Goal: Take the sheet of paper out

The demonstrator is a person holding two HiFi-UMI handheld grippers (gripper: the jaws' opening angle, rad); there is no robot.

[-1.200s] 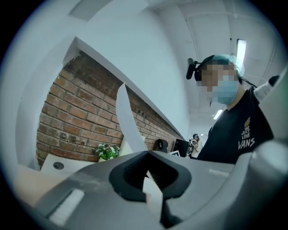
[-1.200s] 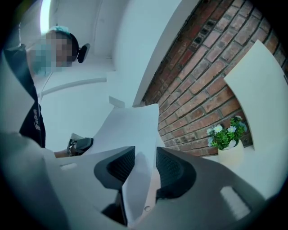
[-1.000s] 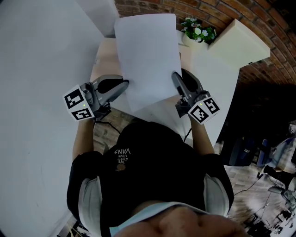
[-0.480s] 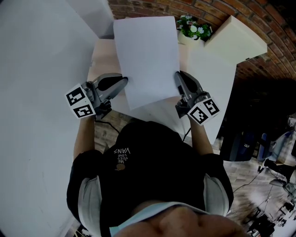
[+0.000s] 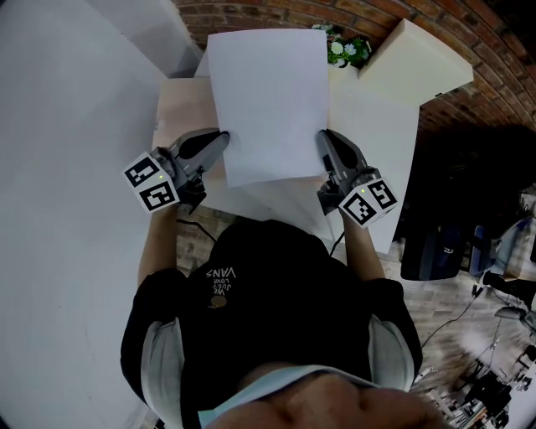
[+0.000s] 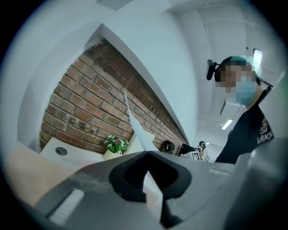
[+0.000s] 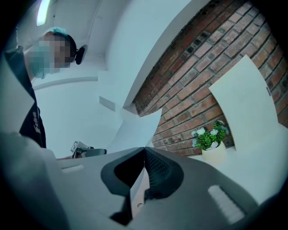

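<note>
the left gripper [image 6: 146,152] has its jaws together on the left edge of the paper [image 5: 268,100], and the sheet runs edge-on up out of the pinch. the right gripper [image 7: 144,149] has just been closing. its jaws meet on the right edge, with a strip of sheet showing between the pads. so the paper hangs in the air between the two, gripped near its lower corners and rising above them. it is over the table [image 5: 180,105] and in front of the plant [image 5: 347,50] and the brick wall [image 5: 276,12]. nothing else seems to touch it, so i judge it free of whatever held it.

what could go wrong, as i read it: both grips are thin bites at the margin, so pulling the hands apart could tear the sheet or slip it out of one pinch. pushing the hands together would buckle it. the tall unsupported top could flop over, and a swing forward might brush the plant.
</note>
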